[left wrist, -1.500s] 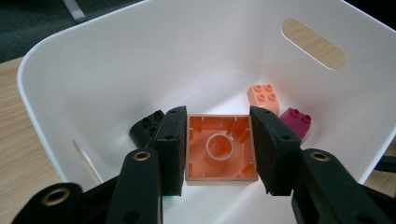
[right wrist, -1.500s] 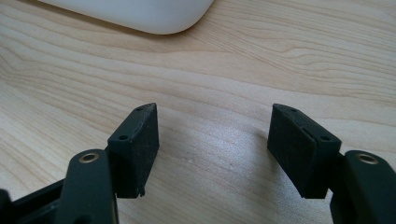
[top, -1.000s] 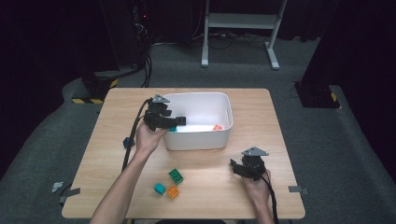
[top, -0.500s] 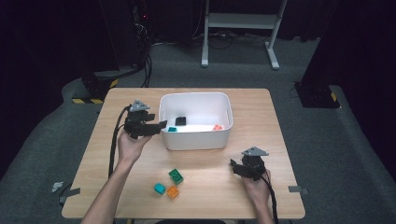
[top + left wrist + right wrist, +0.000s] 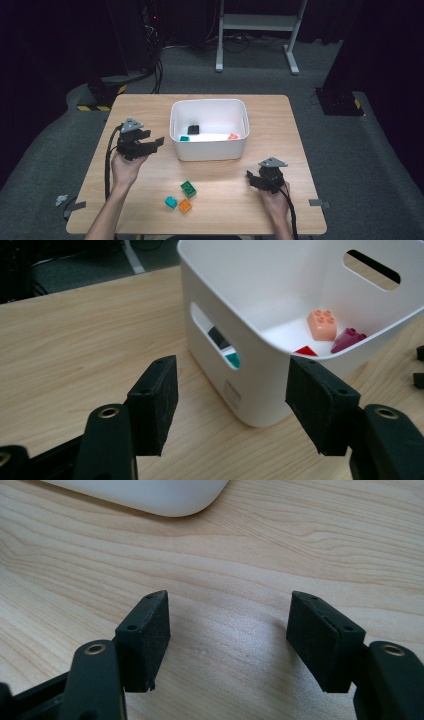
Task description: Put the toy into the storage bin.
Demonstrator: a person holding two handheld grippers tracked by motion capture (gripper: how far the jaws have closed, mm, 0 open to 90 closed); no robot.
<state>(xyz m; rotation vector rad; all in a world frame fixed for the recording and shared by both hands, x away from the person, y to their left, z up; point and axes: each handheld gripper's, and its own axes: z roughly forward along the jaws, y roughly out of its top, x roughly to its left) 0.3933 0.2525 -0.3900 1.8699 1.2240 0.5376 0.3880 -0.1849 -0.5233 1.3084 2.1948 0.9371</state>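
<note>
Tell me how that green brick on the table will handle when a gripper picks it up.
The green brick looks like hard moulded plastic, so probably stiff and light. Its flat sides should suit flat pads, though smooth plastic may slip. Squat and blocky, it seems unlikely to roll or tip.

1. Just ahead of the left hand-held gripper (image 5: pixel 150 145), the white bin (image 5: pixel 260 385) blocks the way; its near corner stands between the spread jaws' line, not touching them.
2. Bare tabletop (image 5: pixel 145 115) lies open on that hand-held gripper's far side and beneath it.
3. Toward the person from it, three bricks, green (image 5: pixel 188 188), teal (image 5: pixel 171 202) and orange (image 5: pixel 185 205), sit clustered.
4. Ahead of the right hand-held gripper (image 5: pixel 252 181), open wood runs to the bin's rounded corner (image 5: pixel 165 500).
</note>
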